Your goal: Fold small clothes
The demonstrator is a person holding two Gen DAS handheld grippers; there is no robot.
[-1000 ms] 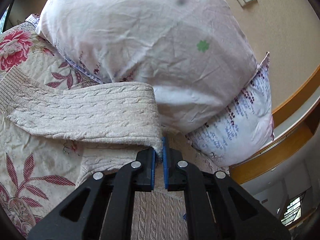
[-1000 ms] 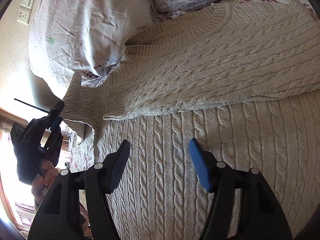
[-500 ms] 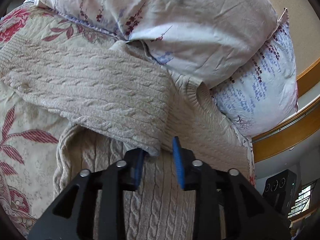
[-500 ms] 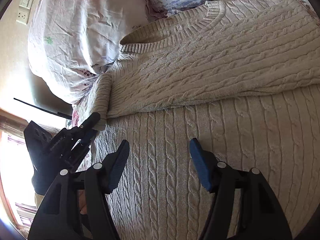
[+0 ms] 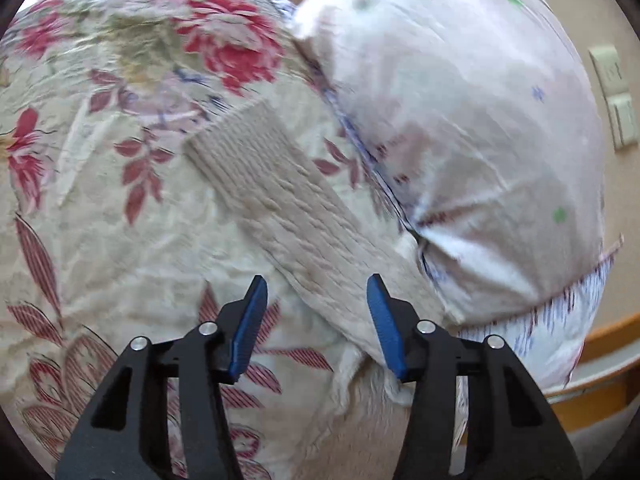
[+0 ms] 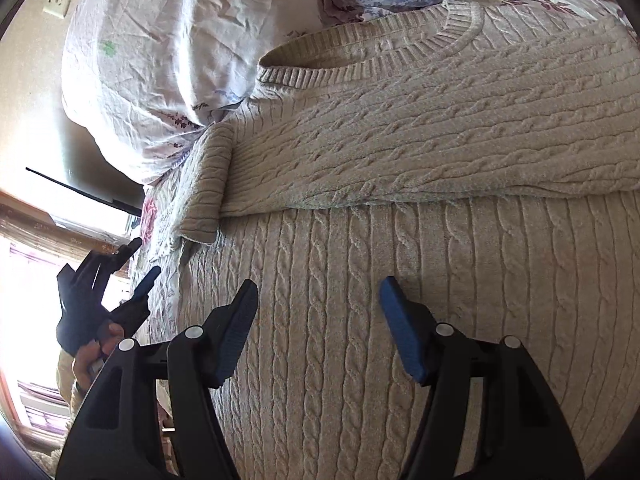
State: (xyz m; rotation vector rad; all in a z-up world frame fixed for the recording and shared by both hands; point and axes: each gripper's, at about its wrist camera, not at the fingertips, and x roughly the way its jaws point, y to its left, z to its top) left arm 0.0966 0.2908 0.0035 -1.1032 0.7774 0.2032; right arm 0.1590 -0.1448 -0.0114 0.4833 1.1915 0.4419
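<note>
Honestly looks like a soft, chunky cable-knit sweater [image 6: 400, 208], floppy but grippy, spread right ahead of the right gripper [image 6: 318, 316], wide open, holding nothing. Left gripper [image 5: 316, 320] gaping and empty too, sleeve [image 5: 280, 208] running between its tips. Probably best pinched at the ribbed cuff [image 5: 236, 148].

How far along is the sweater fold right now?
Done: one sleeve lies folded across the sweater body, below the collar. In hand: nothing; the left gripper and right gripper are both open. Left: the other sleeve lies out on the floral bedspread, then the body folds.
</note>
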